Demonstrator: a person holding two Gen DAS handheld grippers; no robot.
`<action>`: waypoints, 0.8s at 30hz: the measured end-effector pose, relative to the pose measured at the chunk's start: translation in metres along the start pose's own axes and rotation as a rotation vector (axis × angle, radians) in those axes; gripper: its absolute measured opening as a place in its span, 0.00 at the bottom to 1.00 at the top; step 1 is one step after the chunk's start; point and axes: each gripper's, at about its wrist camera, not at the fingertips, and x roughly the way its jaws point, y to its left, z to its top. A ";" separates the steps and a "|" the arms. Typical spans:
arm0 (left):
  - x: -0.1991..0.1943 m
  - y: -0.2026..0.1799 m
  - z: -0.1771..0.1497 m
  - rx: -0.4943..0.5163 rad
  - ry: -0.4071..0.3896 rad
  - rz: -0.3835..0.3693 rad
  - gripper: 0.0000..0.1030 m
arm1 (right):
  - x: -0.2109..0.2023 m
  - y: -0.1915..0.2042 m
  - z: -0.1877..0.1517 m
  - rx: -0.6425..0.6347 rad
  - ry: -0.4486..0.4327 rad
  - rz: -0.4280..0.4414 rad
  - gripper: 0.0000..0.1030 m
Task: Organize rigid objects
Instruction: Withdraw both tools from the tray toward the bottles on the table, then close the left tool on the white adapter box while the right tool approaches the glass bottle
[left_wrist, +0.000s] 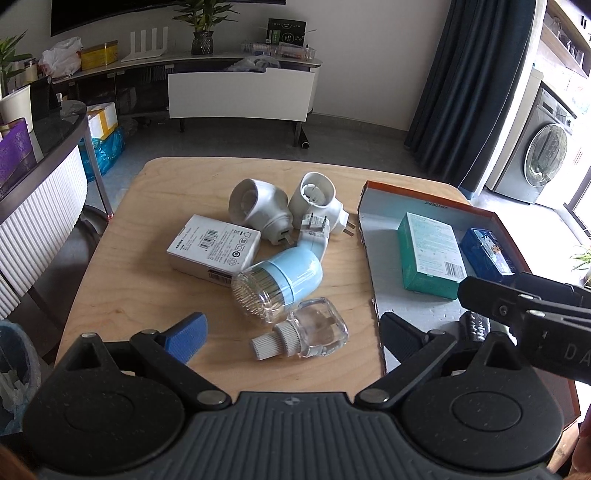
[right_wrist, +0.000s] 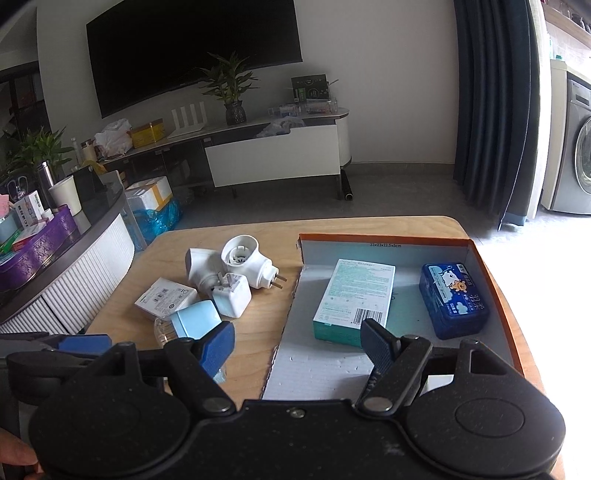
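Wooden table (left_wrist: 147, 258) bare around clutter; box (right_wrist: 480, 266) half empty.

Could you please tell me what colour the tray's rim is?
Orange, on the tray's rim; the right wrist view shows it best.

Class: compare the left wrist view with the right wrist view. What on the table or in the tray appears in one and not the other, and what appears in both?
Only the left wrist view shows the clear glass bottle with its white ribbed cap, lying near the table's front edge.

Only the right wrist view shows the printed top of the blue tissue pack in full, and the tray's right wall.

Both show the teal box in the tray, the two white plug adapters, the white flat box, the light-blue plug-in device, and both open hand-held grippers, left and right.
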 end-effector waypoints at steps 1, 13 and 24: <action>0.000 0.002 -0.001 -0.003 -0.001 -0.003 0.99 | 0.001 0.002 0.000 -0.002 0.003 0.004 0.86; 0.013 0.053 0.001 -0.082 0.023 0.079 1.00 | 0.011 0.013 -0.007 -0.035 0.042 0.046 0.86; 0.057 0.074 0.031 -0.035 0.058 0.112 1.00 | 0.021 0.024 -0.020 -0.061 0.090 0.078 0.86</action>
